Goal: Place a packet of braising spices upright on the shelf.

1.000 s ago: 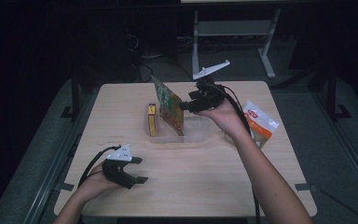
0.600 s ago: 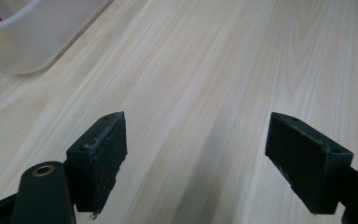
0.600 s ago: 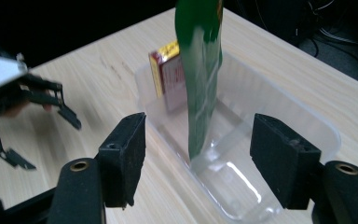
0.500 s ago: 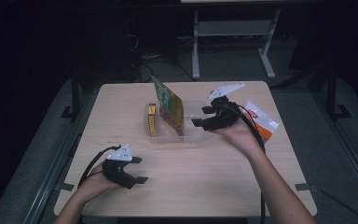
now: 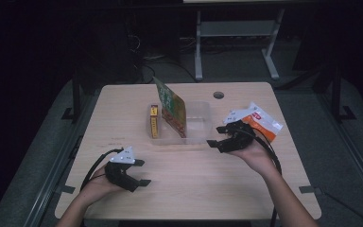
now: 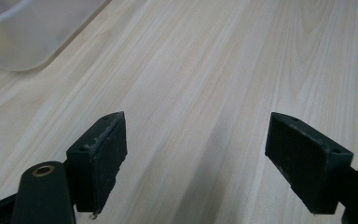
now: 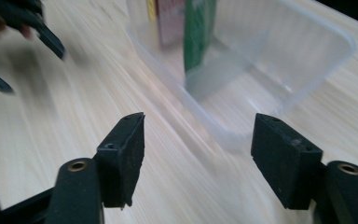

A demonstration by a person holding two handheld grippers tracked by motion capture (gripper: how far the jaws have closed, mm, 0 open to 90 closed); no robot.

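A clear plastic bin stands at the table's middle. A green packet leans upright in it, and a yellow box stands at its left end. My right gripper hovers low just right of the bin's front corner, open and empty, its jaws pointing left. In the right gripper view its open jaws face the bin and the green packet. My left gripper rests near the front left, open over bare wood, with the bin's corner far off.
An orange and white snack bag lies on the table right behind my right hand. A round cable hole sits near the table's far edge. Bare wood stretches between the two grippers and along the front edge.
My right gripper has drawn away from the green packet over the bin, moving right and down to the bin's right front corner. The left gripper has kept still.
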